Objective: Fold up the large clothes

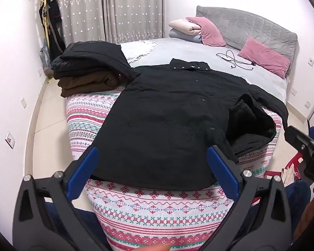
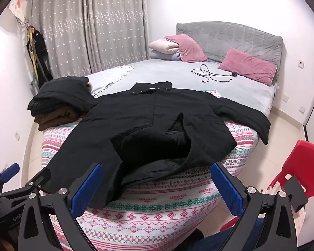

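Both grippers tilt downward over the bed's foot, fingers spread wide and holding nothing: the left gripper above the hem of the large black buttoned coat, the right gripper above its turned-back front flap. The coat lies flat on the patterned knit blanket. Only the right view shows the red plastic chair clearly.

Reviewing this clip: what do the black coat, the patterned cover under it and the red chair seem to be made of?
Black coat: matte woven fabric, possibly padded; faint creases, snap buttons, darker fuzzy lining at the turned-back flap.
Patterned cover: soft printed or knitted textile; banded snowflake rows, no sheen.
Red chair: likely moulded plastic; smooth, glossy, one-piece curved back.
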The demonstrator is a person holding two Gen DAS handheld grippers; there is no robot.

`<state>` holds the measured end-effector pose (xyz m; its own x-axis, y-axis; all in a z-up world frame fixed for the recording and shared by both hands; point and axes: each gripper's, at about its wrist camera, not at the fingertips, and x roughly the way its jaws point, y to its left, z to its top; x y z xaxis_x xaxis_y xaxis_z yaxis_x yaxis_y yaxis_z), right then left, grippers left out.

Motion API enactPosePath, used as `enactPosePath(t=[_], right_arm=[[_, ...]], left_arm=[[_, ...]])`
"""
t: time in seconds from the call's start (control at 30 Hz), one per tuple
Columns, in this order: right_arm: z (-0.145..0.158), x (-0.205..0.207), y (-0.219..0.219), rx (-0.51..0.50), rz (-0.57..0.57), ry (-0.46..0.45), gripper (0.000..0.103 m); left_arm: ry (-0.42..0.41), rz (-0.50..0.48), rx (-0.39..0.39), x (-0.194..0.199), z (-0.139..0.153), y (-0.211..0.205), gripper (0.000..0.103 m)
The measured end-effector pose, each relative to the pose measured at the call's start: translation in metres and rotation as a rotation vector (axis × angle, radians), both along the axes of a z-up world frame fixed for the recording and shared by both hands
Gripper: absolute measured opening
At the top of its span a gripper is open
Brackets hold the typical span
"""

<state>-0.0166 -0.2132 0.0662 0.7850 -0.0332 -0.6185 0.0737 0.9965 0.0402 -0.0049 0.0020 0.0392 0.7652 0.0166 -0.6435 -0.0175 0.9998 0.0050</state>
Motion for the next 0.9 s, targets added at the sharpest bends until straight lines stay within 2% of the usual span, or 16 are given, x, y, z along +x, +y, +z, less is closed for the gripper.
enactPosePath(t=[0.17, 0.53, 0.6, 0.77, 0.83, 0.9], right_arm=[[-0.004, 0.002, 0.003, -0.016, 0.002, -0.011, 0.103], [0.005, -0.007, 0.005, -0.013, -0.022, -0.027, 0.103], [0.006, -0.009, 0.005, -0.012, -0.022, -0.065, 0.103], [0.007, -0.008, 0.006, -0.010, -0.020, -0.036, 0.103], [0.004, -0.006, 0.007, -0.026, -0.019, 0.013, 0.103], [0.003, -0.007, 0.007, -0.026, -0.012, 0.004, 0.103]], left_arm=[[-0.010, -0.014, 0.012, -0.001, 0.002, -0.005, 0.103], [-0.042, -0.010, 0.004, -0.004, 0.010, -0.005, 0.103], [-0.041, -0.007, -0.004, -0.005, 0.010, -0.004, 0.103], [-0.044, -0.001, -0.007, -0.006, 0.011, -0.004, 0.103], [-0.043, -0.006, -0.014, -0.007, 0.012, -0.005, 0.103], [-0.046, -0.005, -0.014, -0.008, 0.012, -0.004, 0.103]])
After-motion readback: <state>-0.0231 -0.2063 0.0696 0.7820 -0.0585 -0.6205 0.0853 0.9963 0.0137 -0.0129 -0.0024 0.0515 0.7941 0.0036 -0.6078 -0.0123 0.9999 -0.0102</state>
